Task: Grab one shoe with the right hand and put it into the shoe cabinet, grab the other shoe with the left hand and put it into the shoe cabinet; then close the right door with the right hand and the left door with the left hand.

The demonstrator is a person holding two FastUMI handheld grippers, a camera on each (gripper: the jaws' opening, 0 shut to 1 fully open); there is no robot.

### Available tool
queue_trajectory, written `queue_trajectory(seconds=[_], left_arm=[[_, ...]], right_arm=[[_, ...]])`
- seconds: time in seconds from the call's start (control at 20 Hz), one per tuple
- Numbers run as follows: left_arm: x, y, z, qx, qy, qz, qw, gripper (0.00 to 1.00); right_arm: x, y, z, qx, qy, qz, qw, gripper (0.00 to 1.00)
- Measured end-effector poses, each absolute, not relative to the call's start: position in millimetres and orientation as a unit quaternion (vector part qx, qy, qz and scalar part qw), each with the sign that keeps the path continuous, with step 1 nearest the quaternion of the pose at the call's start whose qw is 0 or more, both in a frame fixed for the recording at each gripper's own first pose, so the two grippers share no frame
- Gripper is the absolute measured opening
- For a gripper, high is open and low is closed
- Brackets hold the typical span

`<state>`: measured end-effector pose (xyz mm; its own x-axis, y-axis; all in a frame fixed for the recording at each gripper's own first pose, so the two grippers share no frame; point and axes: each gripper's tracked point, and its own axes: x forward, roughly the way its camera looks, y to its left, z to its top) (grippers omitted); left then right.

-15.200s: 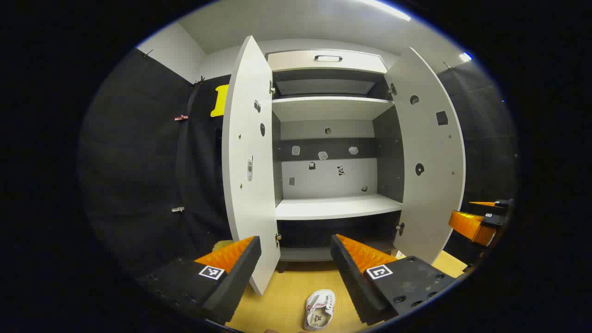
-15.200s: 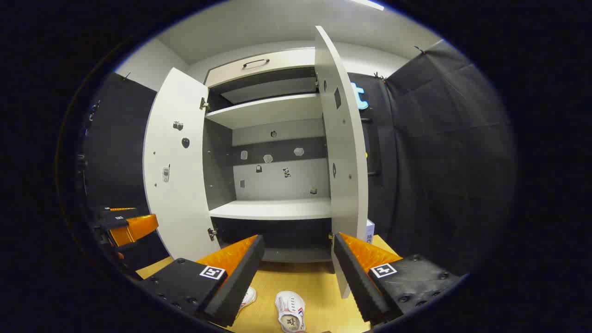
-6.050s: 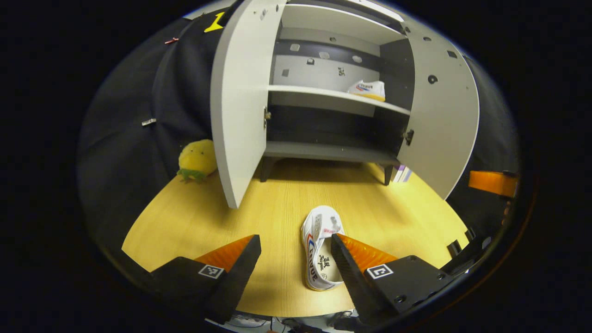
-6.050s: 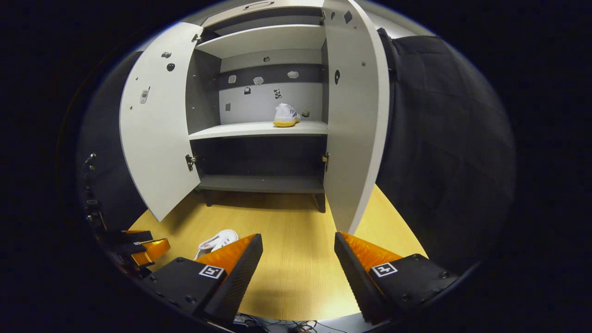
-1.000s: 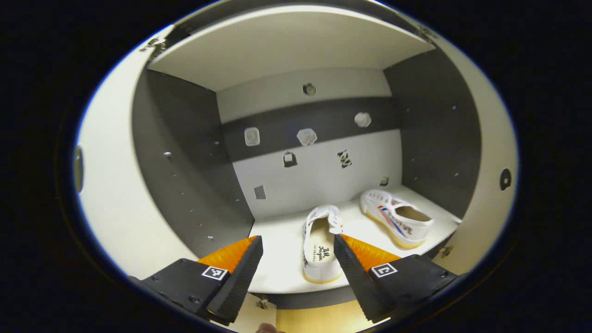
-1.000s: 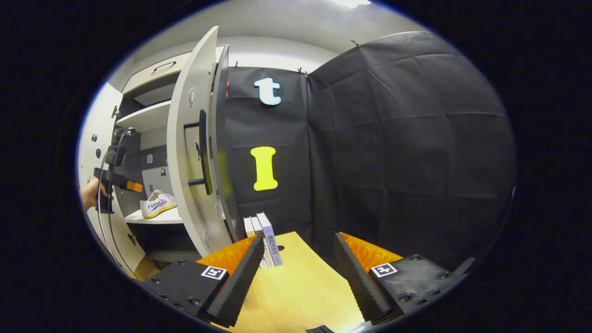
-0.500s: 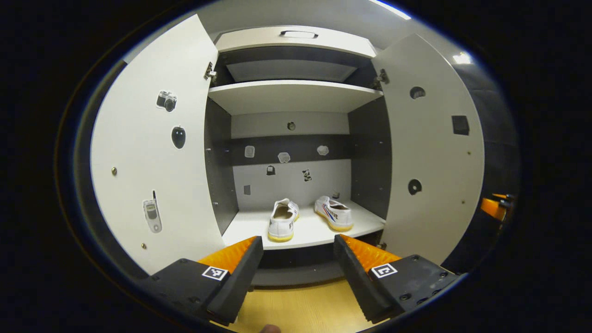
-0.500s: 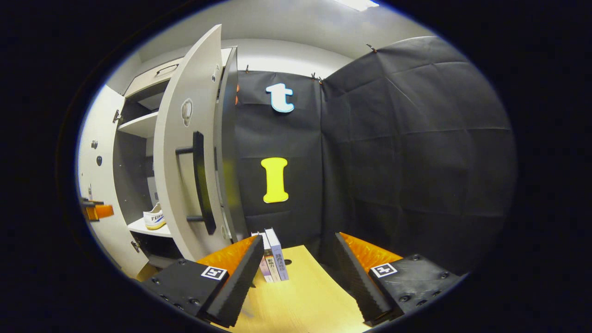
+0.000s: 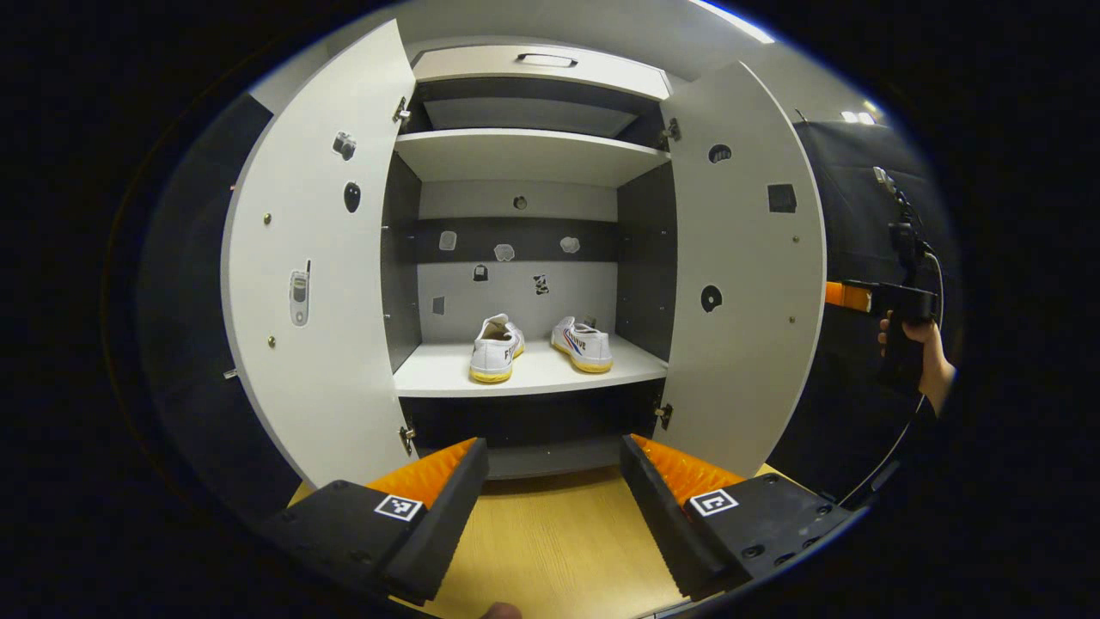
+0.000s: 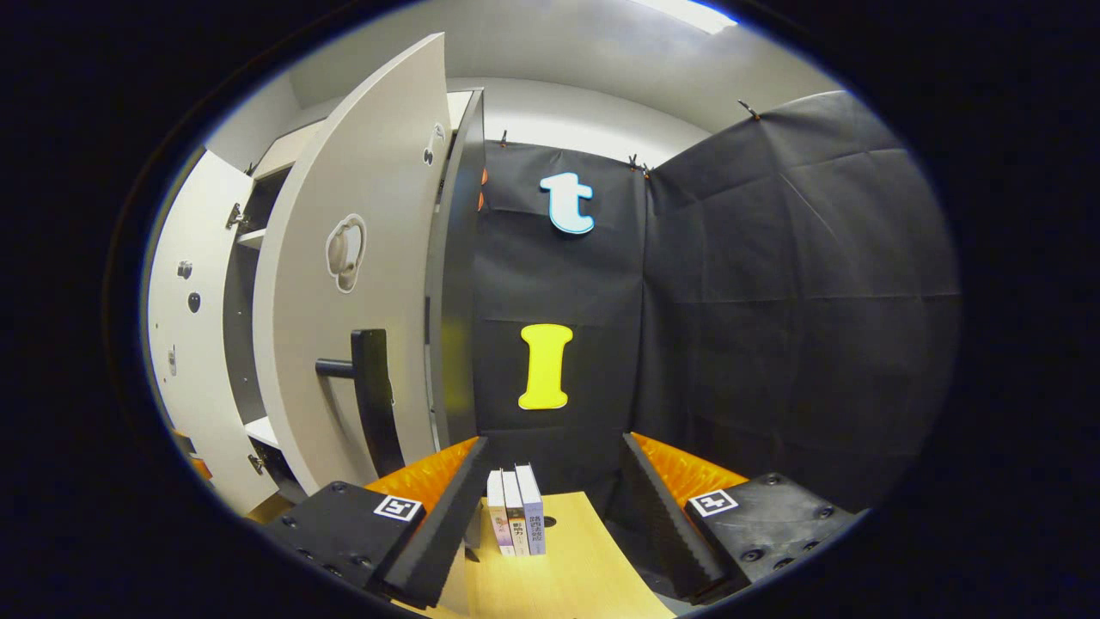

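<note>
- Left gripper (image 9: 550,481): fingers spread wide, nothing between them; held over the yellow wooden floor (image 9: 550,550), facing the open shoe cabinet (image 9: 533,155).
- Left shoe (image 9: 496,349): white, on the middle shelf (image 9: 438,374), heel toward the camera; at 12 o'clock from the left gripper, well apart from it.
- Right shoe (image 9: 584,344): white with a striped side, on the same shelf, just beside the first shoe at its 3 o'clock; well apart from both grippers.
- Left door (image 9: 318,258): swung open, at 10 o'clock from the left gripper; small stickers on its inner face.
- Right door (image 9: 743,266): swung open, at 2 o'clock from the left gripper.
- Right gripper (image 10: 550,490): fingers spread wide, empty; in the left gripper view it showed at 3 o'clock (image 9: 846,295), past the right door's outer edge, held by a hand (image 9: 924,348).
- Right door (image 10: 352,284), outer face, in the right gripper view: at 10 o'clock from the right gripper, near but apart; dark bar handle (image 10: 371,395) close to the gripper's left finger.
- Books (image 10: 516,511): three, upright on the floor, seen between the right gripper's fingers but farther off.
</note>
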<state>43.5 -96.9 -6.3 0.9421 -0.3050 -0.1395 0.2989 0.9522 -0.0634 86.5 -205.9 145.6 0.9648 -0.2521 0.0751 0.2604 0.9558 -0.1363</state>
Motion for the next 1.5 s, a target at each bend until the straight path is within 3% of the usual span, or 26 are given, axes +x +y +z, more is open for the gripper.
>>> queue_trajectory(seconds=[0.1, 0.25, 0.3, 0.35, 0.65, 0.7, 0.75, 1.05, 1.5], left_arm=[[44, -86, -8, -0.027, 0.076, -0.139, 0.987, 0.96], [42, -71, -12, -0.036, 0.079, -0.122, 0.989, 0.97], [41, -69, -14, -0.039, 0.081, -0.118, 0.989, 0.96], [40, -65, -15, -0.042, 0.082, -0.114, 0.989, 0.95], [30, -51, -31, -0.034, 0.096, -0.105, 0.989, 0.96], [28, -51, -34, -0.034, 0.099, -0.105, 0.989, 0.96], [27, -50, -35, -0.036, 0.101, -0.104, 0.989, 0.96], [23, -31, -36, -0.044, 0.102, -0.092, 0.99, 0.96], [23, -5, -40, -0.057, 0.105, -0.072, 0.99, 0.96]], right_arm=[[92, -199, 152, -0.075, -0.028, -0.117, 0.99, 0.92], [95, -190, 151, -0.064, -0.021, -0.101, 0.993, 0.97], [96, -191, 150, -0.059, -0.021, -0.101, 0.993, 0.92], [95, -190, 147, -0.048, -0.015, -0.101, 0.994, 0.95], [91, -181, 139, -0.052, -0.007, -0.106, 0.993, 0.95], [90, -179, 138, -0.054, -0.008, -0.106, 0.993, 1.0], [90, -177, 137, -0.052, -0.006, -0.108, 0.993, 0.95], [89, -165, 134, -0.043, -0.008, -0.114, 0.993, 0.96], [106, -89, 119, -0.016, -0.007, -0.058, 0.998, 0.95]])
